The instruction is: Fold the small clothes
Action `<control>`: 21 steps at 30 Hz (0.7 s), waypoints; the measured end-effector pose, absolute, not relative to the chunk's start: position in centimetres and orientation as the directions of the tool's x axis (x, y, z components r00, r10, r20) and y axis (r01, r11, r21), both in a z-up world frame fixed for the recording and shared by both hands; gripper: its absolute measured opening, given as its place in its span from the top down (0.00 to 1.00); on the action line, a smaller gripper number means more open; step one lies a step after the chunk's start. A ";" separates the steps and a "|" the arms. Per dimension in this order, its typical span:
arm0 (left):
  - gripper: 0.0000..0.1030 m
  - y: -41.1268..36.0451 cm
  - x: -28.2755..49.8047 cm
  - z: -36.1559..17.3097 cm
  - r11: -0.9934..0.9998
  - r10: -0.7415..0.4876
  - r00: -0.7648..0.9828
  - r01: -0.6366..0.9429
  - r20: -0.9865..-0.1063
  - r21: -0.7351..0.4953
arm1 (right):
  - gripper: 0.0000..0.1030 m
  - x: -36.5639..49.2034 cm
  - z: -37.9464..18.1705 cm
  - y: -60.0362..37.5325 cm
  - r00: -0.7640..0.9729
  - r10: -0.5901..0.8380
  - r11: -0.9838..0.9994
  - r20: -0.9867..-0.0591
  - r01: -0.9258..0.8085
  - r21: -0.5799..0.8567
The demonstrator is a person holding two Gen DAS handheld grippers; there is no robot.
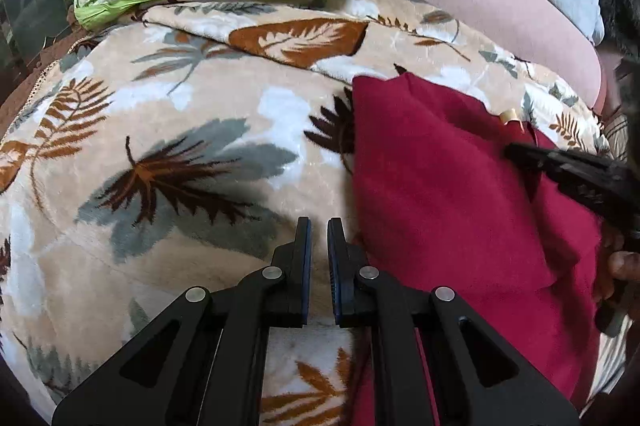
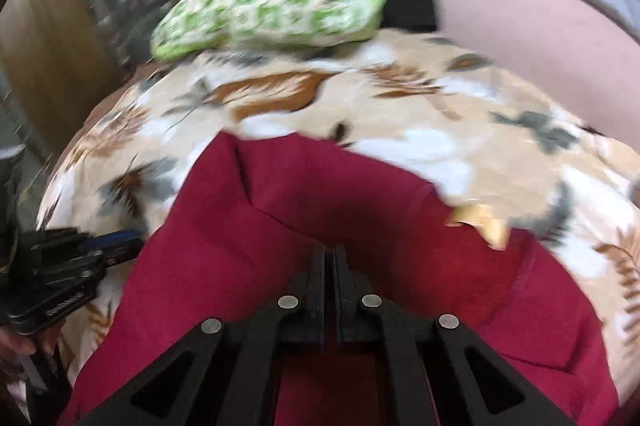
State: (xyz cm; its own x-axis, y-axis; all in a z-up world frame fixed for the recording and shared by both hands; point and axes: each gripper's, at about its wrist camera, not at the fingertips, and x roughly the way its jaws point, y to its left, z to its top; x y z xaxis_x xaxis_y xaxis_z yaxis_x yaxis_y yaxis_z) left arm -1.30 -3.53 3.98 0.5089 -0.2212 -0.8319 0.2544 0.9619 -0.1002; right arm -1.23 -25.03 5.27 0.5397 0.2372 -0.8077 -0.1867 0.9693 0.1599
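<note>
The left tool (image 1: 319, 226) hangs a little open over the leafy blanket (image 1: 160, 153). The right tool (image 2: 329, 253) is closed, pinching the red cloth (image 2: 248, 226). No writing shows.

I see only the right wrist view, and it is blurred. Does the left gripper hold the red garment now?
Observer: No. The left gripper has its fingers slightly apart, and only the leaf-print blanket shows between them. It holds nothing.
Operator: And my right gripper, seen from the side?
Observer: The tip of the right gripper rests on the right part of the red garment, just below a small tan tag. I cannot tell whether it pinches cloth.
</note>
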 end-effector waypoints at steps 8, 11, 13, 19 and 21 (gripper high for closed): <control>0.93 -3.8 -1.8 5.5 0.958 -0.239 0.551 0.267 -0.800 -0.102 | 0.94 -1.1 7.1 -26.0 0.595 0.248 0.964 -0.765 -0.077 0.253; 0.93 -4.3 -1.6 6.0 0.955 -0.252 0.563 0.274 -0.787 -0.111 | 0.92 0.2 8.0 -23.0 0.584 0.318 0.948 -0.747 -0.168 0.272; 0.93 -4.7 -1.5 5.8 0.951 -0.264 0.554 0.286 -0.789 -0.118 | 0.92 1.3 7.2 -20.3 0.560 0.321 0.947 -0.764 -0.218 0.237; 0.93 -7.3 -1.2 3.0 0.933 -0.235 0.474 0.355 -0.849 -0.061 | 0.92 2.9 3.3 -19.4 0.518 0.339 0.939 -0.785 -0.134 0.317; 0.93 -7.1 -1.3 3.1 0.934 -0.237 0.480 0.353 -0.845 -0.061 | 0.92 1.8 4.0 -21.3 0.500 0.334 0.938 -0.799 -0.098 0.331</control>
